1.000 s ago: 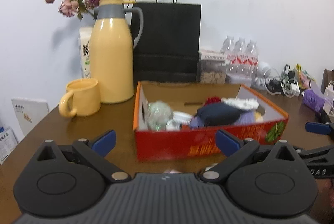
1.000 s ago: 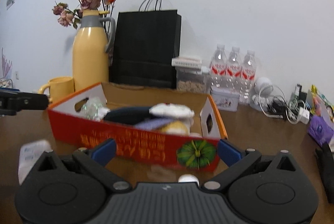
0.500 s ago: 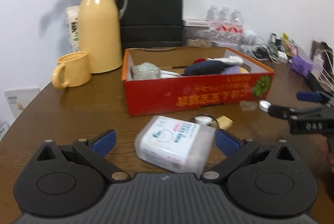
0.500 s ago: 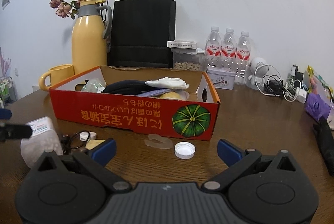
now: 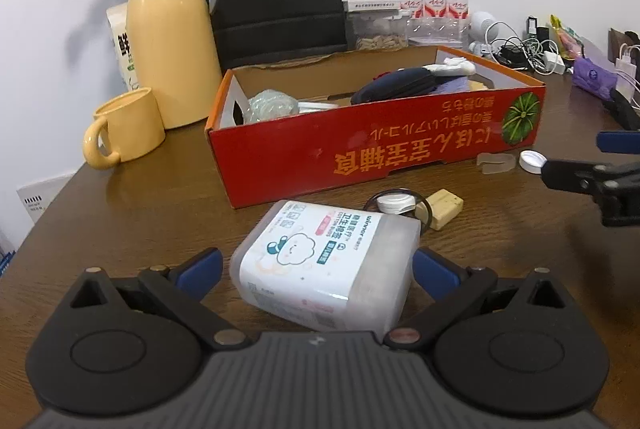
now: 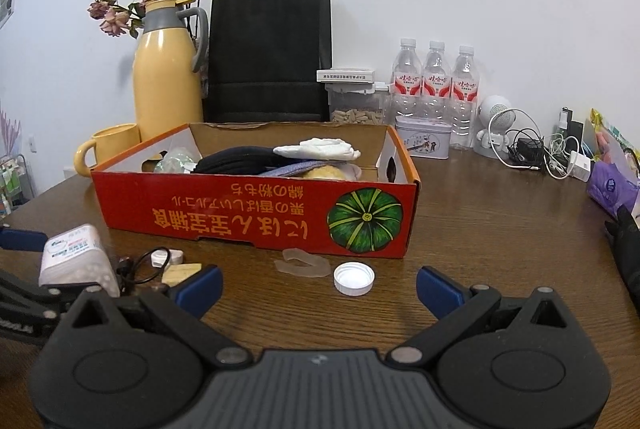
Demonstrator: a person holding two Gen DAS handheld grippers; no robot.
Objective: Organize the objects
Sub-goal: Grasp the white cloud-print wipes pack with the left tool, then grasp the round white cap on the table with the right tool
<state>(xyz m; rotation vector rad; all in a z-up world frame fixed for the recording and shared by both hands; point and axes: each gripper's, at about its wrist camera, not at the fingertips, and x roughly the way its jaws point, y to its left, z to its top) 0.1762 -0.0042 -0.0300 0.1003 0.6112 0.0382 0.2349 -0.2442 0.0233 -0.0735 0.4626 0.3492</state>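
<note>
Left wrist view: my left tongs [image 5: 316, 269] are spread wide around the swab box [image 5: 326, 261], which lies on its side on the table [image 5: 132, 205]; neither blue tip touches it. Beyond it sit a black ring [image 5: 400, 199], a beige block [image 5: 442, 207] and the red carton [image 5: 376, 145].

Right wrist view: my right tongs [image 6: 318, 287] are wide open and hold nothing. Between the tips, further out, lie a white cap [image 6: 354, 277] and a clear plastic piece [image 6: 302, 264], just before the carton [image 6: 256, 217]. The swab box [image 6: 76, 257] is far left.
</note>
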